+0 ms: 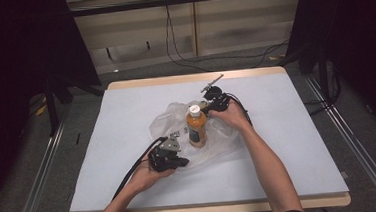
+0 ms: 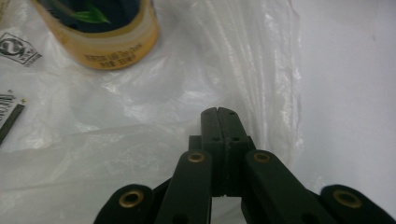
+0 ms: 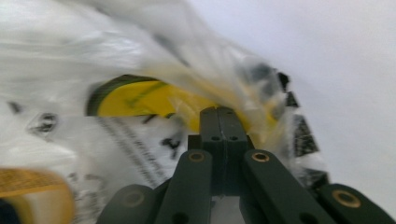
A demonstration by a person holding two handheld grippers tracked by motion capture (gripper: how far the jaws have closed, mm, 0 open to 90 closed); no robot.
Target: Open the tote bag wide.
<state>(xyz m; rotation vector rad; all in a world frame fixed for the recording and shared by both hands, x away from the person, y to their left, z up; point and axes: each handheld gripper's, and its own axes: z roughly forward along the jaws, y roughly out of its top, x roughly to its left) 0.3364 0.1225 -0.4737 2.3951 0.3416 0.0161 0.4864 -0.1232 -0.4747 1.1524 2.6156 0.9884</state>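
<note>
Now, here is how things look:
Bottle: the orange bottle stands up straight on the clear plastic bag, in the middle of the table.
Left gripper: it sits at the near edge of the bag. Its jaws are pressed together, and I cannot tell if they pinch any plastic.
Right gripper: it is just behind the bottle, jaws tight together with bag film bunched around the tips; a pinch is likely.
Job: none was named. My guess is bagging. The bottle is on the bag, not wrapped yet.

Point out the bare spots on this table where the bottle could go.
Bare table left of the plastic bag, and the stretch right of the right gripper. Crowded centre: bottle on the bag, left gripper beside it.
</note>
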